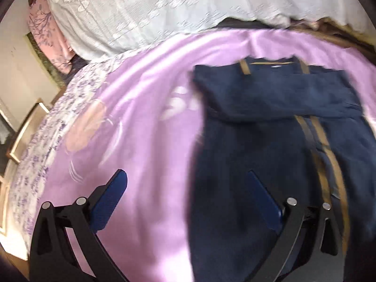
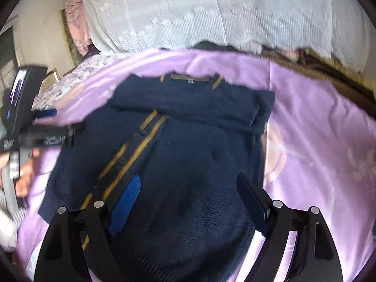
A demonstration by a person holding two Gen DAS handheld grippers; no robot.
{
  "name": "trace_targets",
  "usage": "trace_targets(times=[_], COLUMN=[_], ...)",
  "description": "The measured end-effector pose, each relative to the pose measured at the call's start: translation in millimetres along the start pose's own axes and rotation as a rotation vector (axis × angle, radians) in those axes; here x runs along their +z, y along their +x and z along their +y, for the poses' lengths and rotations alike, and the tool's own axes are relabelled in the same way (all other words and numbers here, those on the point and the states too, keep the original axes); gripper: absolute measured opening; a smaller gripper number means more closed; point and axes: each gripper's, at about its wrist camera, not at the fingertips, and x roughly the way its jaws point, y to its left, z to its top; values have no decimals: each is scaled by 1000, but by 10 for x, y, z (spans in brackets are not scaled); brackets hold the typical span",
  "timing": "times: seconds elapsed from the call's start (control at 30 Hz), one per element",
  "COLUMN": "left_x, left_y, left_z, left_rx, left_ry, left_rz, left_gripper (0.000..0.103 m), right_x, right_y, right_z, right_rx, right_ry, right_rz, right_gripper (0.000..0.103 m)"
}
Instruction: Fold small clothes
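Left wrist view: a lilac blanket (image 1: 145, 127) covers a bed, with a white embroidered cover (image 1: 141, 14) bunched at its far end and a floral sheet (image 1: 47, 141) along the left edge. The left gripper (image 1: 188, 202) hovers with its blue-padded fingers spread wide and empty, straddling the left edge of a navy cardigan (image 1: 258, 141) with tan trim, lying flat, sleeves folded across its chest. Right wrist view: the same blanket (image 2: 317, 129) and the cardigan (image 2: 188, 164) centred on it. The right gripper (image 2: 188, 202) hangs released above the cardigan's lower half, grasping nothing. At far left, a hand (image 2: 23, 171) holds the other tool.
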Motion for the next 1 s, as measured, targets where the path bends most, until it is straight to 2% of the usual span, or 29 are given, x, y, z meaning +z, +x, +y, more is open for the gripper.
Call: trace_targets(times=[0.1,0.17,0.33,0.4,0.47,0.5,0.6,0.67,0.9,1.0], left_x=[132,174,261,313,385,428,424,387,257,149], left_y=[259,369,475,535,651,725,858,859,666,409], left_z=[45,103,46,4,8,60,271,302,302,335], left_rx=[90,106,23,13,38,48,-66,-78,-39,-4], left_ry=[-6,-29,-16,-6,-19,-50,-204,-214,-169,-137], left_rz=[9,12,2,10,30,40,98,90,77,14], left_gripper=[99,99,99,99,99,99,99,99,99,99], right_x=[-85,-90,-115,-122,-117,-110,-110,-111,-76,84], right_y=[127,123,141,140,142,141,134,130,53,-9], right_z=[-8,-4,-2,2,-15,-24,-40,-43,-123,-271], right_rx=[2,10,30,42,55,59,68,73,79,99], right_ry=[7,6,-5,-3,1,4,9,12,49,116], right_rz=[30,31,27,27,27,27,25,25,12,-31], right_gripper=[85,86,93,95,96,96,96,96,95,93])
